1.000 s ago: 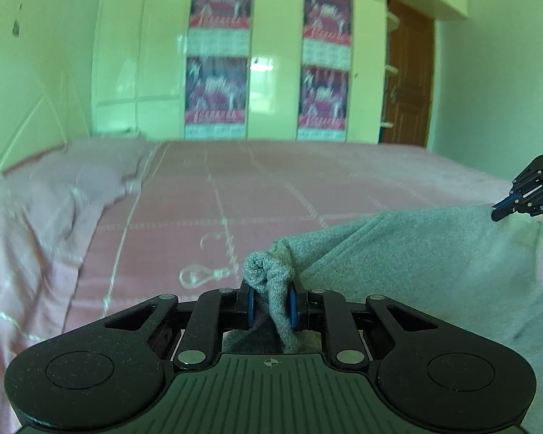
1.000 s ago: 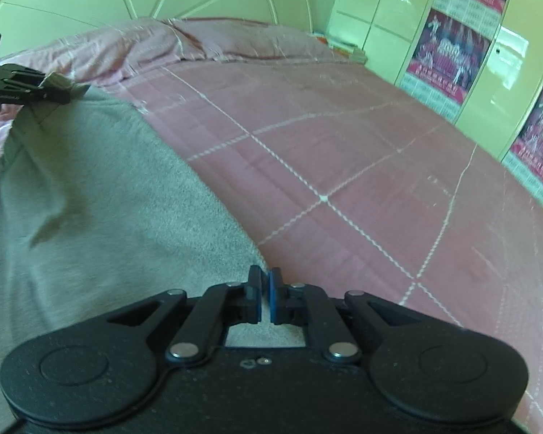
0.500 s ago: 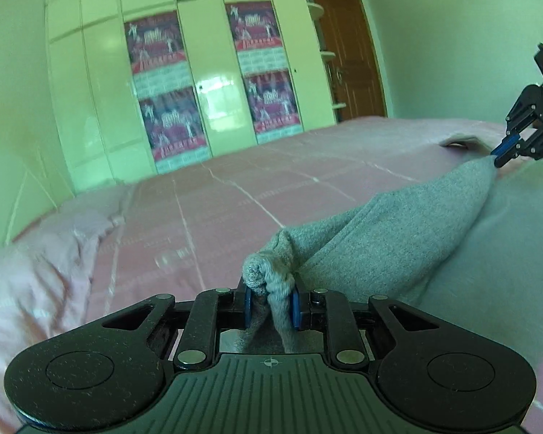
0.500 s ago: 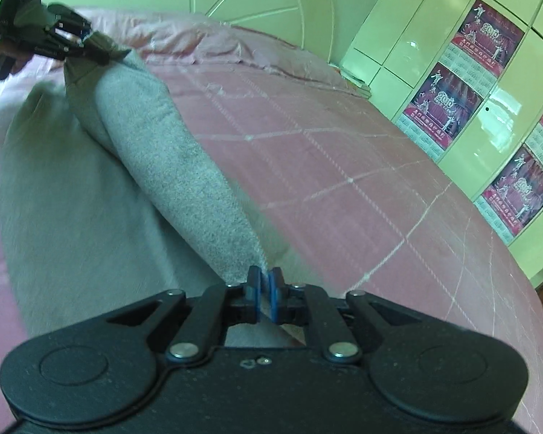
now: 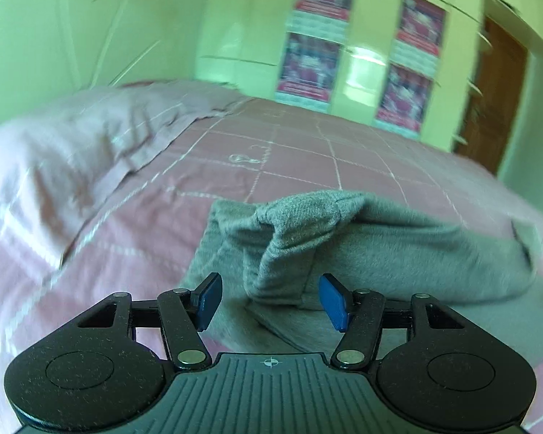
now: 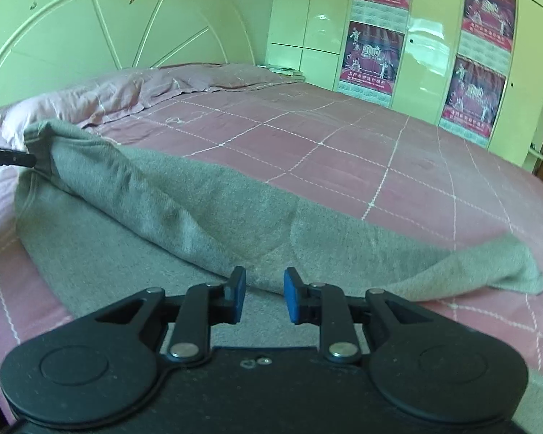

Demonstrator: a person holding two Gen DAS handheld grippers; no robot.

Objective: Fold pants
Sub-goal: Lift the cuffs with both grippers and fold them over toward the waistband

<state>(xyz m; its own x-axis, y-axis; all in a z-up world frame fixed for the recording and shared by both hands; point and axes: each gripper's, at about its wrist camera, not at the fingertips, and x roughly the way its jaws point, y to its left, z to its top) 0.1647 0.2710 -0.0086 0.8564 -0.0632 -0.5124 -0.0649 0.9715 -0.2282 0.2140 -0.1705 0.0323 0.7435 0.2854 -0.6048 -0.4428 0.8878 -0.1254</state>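
Left gripper point(image 5: 269, 302): jaws opening, blue pads point(image 5: 209, 300) spread well apart. A bunched corner of cloth stands in the gap, but neither pad presses on it. In the right wrist view only a dark fingertip of this gripper shows at the far left edge, right at the cloth's raised corner; contact there cannot be told.

Pants point(image 6: 170, 224): grey, soft, fleecy knit, matte, with no print or seam detail legible. They lie on the bed, along its near side, stretched from left to right across the right wrist view. One layer is doubled over another: the upper layer forms a long rounded ridge running from the raised left corner down toward the right gripper, and a flatter layer spreads beneath and in front of it.

Pants, left end point(image 5: 289, 238): a crumpled, hollow fold, slumped upright just ahead of the left gripper, with a smoother band of cloth running off to the right behind it.

Pants, right end point(image 6: 517, 267): a thin flat tongue of cloth tapering out onto the bedspread, lying slack.

Right gripper point(image 6: 262, 294): jaws opening, pads parted by a narrow gap. Grey cloth lies below and beyond the gap; no pad pinches it.

Bedspread point(image 6: 344, 144): pink with a white stitched grid, under the whole garment.

Pillows point(image 5: 72, 152): pink, rumpled, at the head of the bed, left of the pants.
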